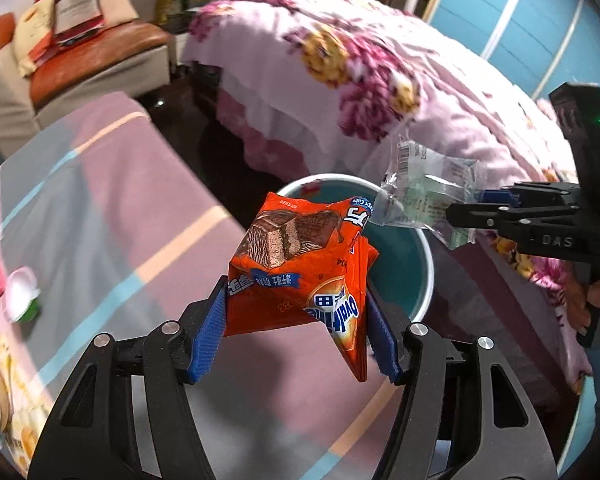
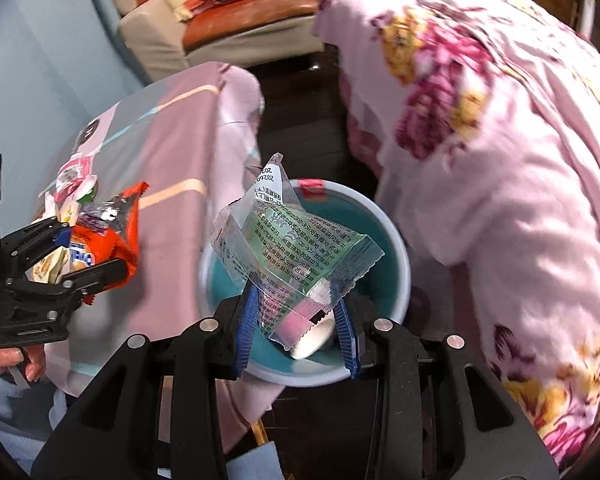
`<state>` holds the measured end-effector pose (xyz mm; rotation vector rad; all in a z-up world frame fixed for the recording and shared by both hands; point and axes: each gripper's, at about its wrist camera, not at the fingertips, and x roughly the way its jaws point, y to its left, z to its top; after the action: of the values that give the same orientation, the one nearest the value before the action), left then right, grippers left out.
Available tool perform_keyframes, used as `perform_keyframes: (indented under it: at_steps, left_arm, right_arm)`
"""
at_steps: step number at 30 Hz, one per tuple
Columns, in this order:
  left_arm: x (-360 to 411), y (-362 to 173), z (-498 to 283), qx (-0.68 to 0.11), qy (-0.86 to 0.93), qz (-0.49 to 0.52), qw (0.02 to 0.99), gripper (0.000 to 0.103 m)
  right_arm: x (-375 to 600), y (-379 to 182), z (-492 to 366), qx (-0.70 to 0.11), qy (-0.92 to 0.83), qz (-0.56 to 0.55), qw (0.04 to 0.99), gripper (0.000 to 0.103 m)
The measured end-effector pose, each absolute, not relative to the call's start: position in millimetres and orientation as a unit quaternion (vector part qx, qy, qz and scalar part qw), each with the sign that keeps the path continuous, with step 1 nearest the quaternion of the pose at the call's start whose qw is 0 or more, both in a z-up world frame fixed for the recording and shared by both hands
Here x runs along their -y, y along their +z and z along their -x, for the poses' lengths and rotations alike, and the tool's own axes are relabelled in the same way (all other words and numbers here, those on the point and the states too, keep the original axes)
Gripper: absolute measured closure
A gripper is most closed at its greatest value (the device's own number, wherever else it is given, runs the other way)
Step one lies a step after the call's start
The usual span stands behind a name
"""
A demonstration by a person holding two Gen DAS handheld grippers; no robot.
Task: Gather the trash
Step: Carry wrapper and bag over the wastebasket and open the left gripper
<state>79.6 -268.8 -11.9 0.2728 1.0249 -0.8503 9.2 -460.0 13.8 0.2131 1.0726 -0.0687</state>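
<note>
My left gripper [image 1: 296, 320] is shut on an orange Ovaltine snack wrapper [image 1: 300, 264], held above the table edge in front of the teal trash bin [image 1: 416, 256]. My right gripper [image 2: 296, 320] is shut on a clear green-printed wrapper [image 2: 296, 248], held right over the bin [image 2: 392, 248]. A white cup [image 2: 314, 336] lies inside the bin. In the left wrist view the right gripper [image 1: 464, 208] comes in from the right with the clear wrapper [image 1: 428, 196] above the bin's rim. In the right wrist view the left gripper [image 2: 88, 256] holds the orange wrapper [image 2: 112, 236] at the left.
More wrappers and a white lid [image 1: 20, 292] lie on the pink striped tablecloth [image 1: 112, 208] at the left. A bed with a floral blanket [image 1: 360, 72] stands behind and right of the bin. A sofa [image 1: 80, 64] with bags is at the back.
</note>
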Motion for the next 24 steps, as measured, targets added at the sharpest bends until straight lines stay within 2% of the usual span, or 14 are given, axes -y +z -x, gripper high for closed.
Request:
perform_keyframes:
  at_steps: [12,24]
  left_arm:
    - [316.9,-37.8,-84.1,-0.487,-0.383,-0.169,0.767,0.039]
    - [329.2,-36.4,-91.6,-0.467,-0.377,-0.180,0.779,0.036]
  right_arm:
    - [496.4,-6.0,4.7,-0.514,-0.048,-0.124,0.847,0.069]
    - [505.9,-16.6,-9.1,-0.522,-0.053,-0.135,0.840,0.069]
